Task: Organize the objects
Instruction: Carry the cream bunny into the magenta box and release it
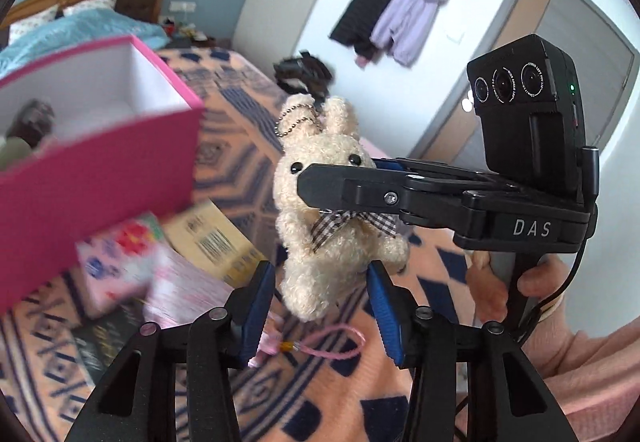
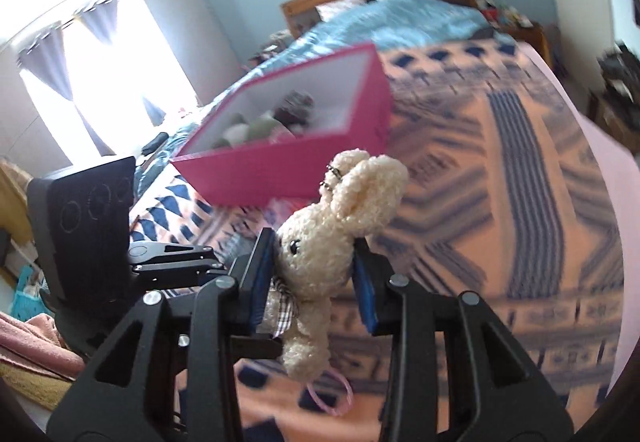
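The right gripper (image 2: 314, 274) has its jaws clamped on the head of a plush rabbit (image 2: 320, 242), held above the bed (image 2: 520, 202). The left gripper (image 1: 320, 306) has narrow jaws flanking the rabbit's legs; contact is unclear. A pink box (image 2: 288, 170) lies beyond the jaws.

A cream plush rabbit (image 1: 320, 202) with a checked bow and a bead chain is seen gripped about the head by the right gripper (image 1: 316, 182), which enters from the right and is held by a hand (image 1: 500, 282). The rabbit's lower body hangs between the blue pads of the left gripper (image 1: 324, 310), and whether they press on it cannot be made out. A pink box (image 1: 100, 178), blurred, is seen at the left above a patterned blanket (image 1: 320, 402) strewn with packets
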